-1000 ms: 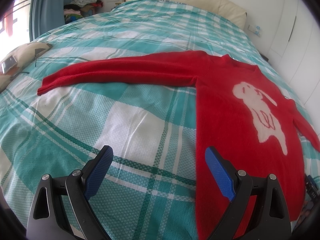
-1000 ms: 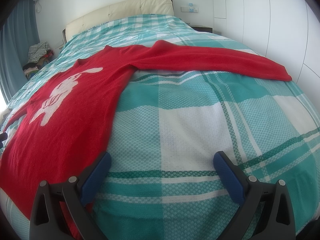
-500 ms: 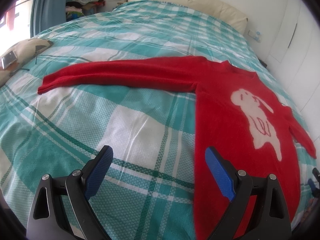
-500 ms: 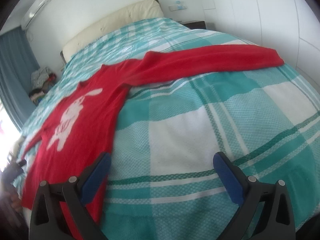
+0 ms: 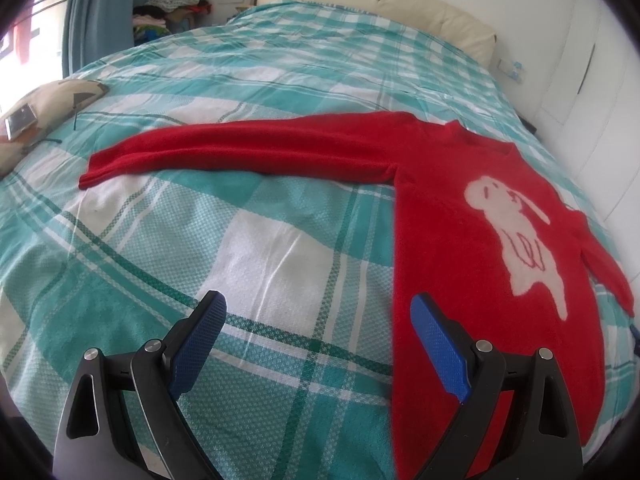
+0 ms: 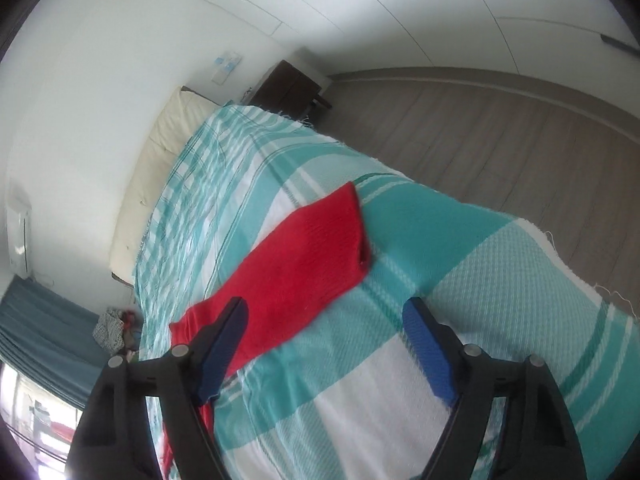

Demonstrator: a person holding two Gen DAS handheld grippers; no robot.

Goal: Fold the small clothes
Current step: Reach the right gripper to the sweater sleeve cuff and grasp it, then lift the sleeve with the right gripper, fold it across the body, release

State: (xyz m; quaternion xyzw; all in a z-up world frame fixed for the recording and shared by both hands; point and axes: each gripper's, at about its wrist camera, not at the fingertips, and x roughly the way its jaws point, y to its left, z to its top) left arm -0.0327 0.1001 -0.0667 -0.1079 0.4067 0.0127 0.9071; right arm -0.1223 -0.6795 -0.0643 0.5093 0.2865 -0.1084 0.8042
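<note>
A bed [image 5: 280, 248] covered by a teal-and-white plaid bedspread [image 6: 460, 248] carries a red sweater [image 5: 452, 224] laid flat, its white animal figure facing up and both sleeves stretched out sideways. A beige patterned cushion [image 5: 48, 104] lies at the bed's left edge, with a small flat device [image 5: 19, 121] on top.

Right tongs [image 6: 324, 346]: black arms, blue pads, jaws apart and just closing somewhat, nothing gripped between them. Red sweater sleeve [image 6: 304, 264]: lies flat on the bed [image 6: 500, 280], cuff end toward the bed's far edge, its near part passing behind the left-hand pad. Bedcover: teal-and-white plaid, frayed threads at the edge. Cream headboard [image 6: 148, 184] against white wall. Dark bedside cabinet [image 6: 288, 90] on grey wood-look floor [image 6: 480, 136]. Blue curtain [image 6: 44, 340] at lower left; heap of clothes [image 6: 114, 330] beside it. View strongly tilted.
</note>
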